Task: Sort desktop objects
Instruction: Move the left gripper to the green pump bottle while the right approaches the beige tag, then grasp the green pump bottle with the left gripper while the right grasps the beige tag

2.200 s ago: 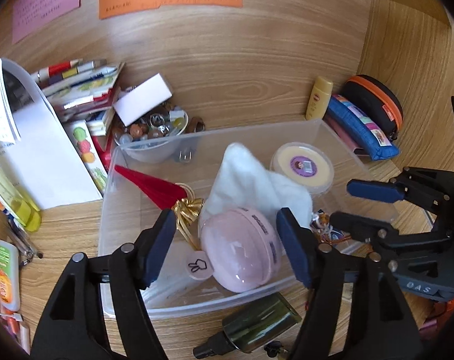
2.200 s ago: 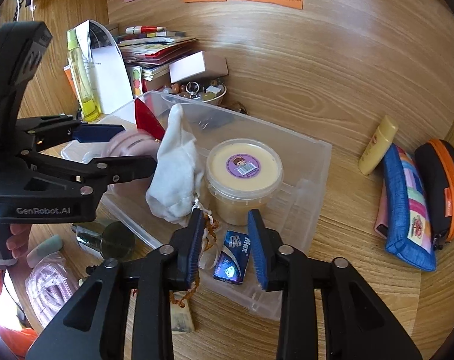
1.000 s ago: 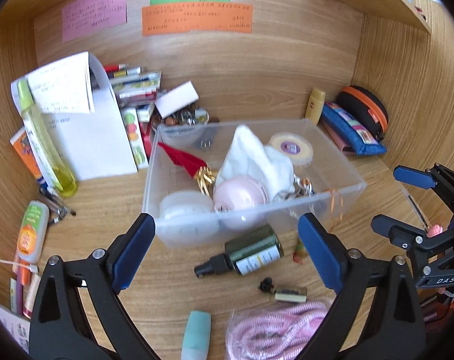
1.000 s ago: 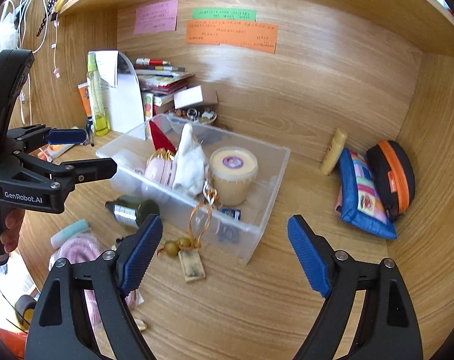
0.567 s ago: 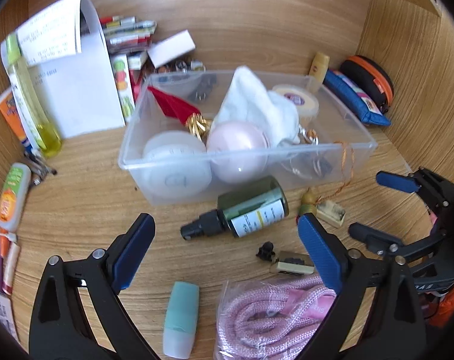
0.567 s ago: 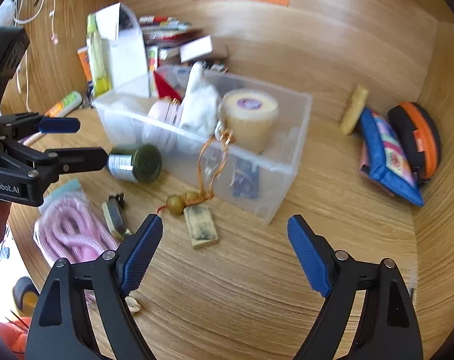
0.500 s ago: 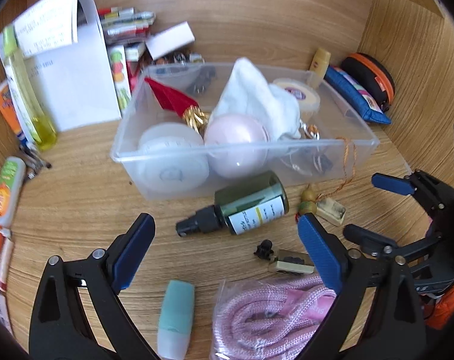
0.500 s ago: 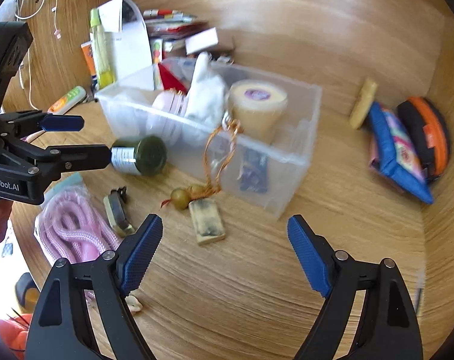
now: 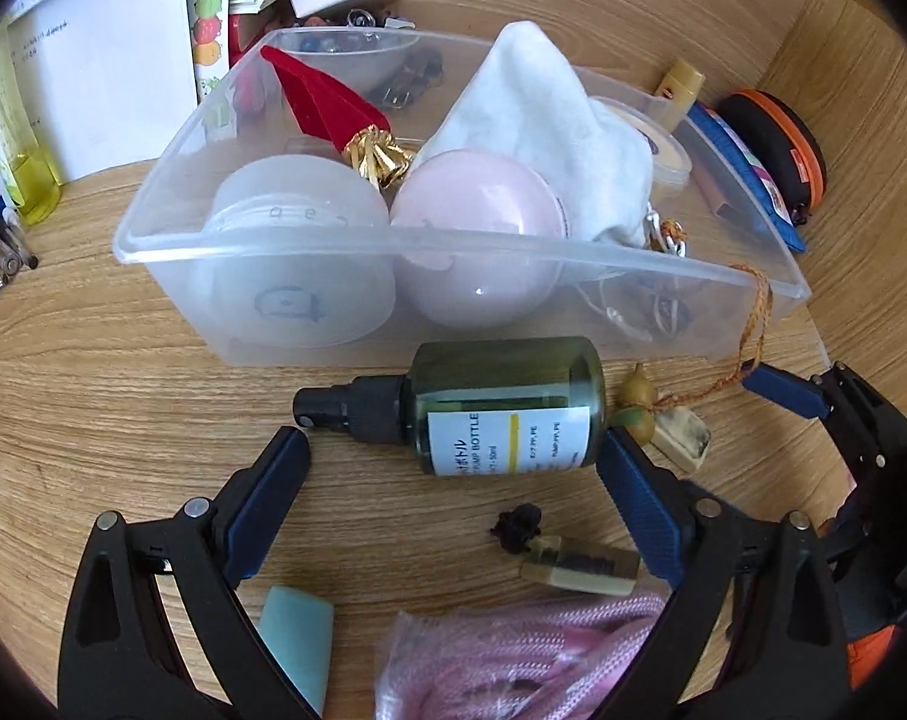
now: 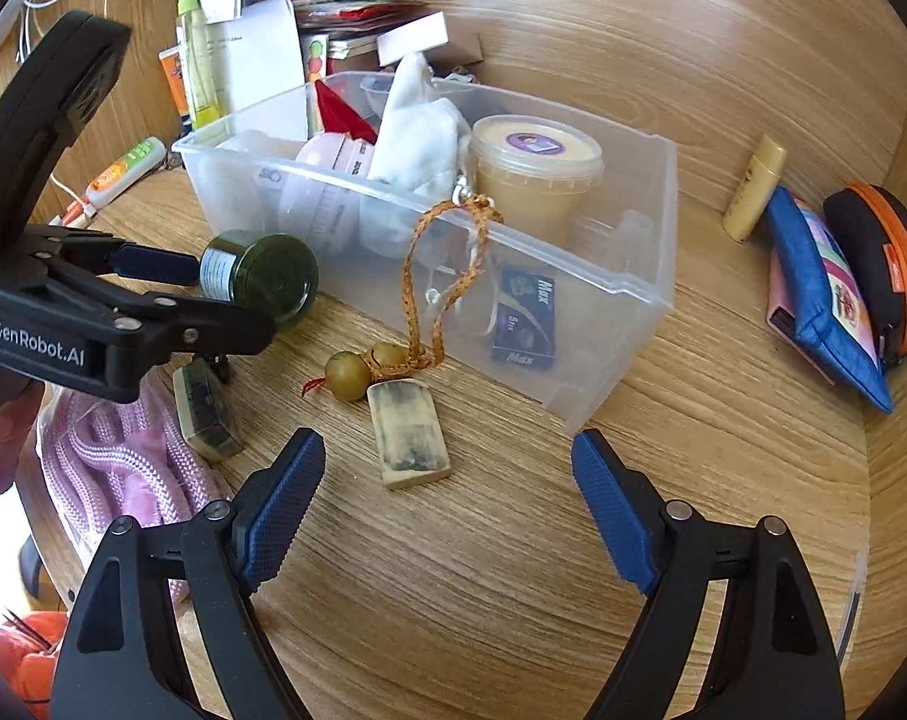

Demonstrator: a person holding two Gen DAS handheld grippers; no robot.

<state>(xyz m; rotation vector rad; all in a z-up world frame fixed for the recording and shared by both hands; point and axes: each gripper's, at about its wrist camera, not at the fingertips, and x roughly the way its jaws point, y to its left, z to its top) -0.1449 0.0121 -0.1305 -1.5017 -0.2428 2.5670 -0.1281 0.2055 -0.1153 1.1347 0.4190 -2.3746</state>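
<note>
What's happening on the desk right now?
A person is sorting desk clutter into a clear bin. The left gripper is open, its jaws on either side of a green pump bottle lying on its side in front of the bin. The right gripper is open above a stone tag whose cord hangs over the bin's rim. Neither grips anything yet.

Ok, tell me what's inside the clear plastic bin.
In the bin: white round case, pink case, white cloth, red pouch, yellow tub, blue packet. Anything beneath the cloth is hidden.
</note>
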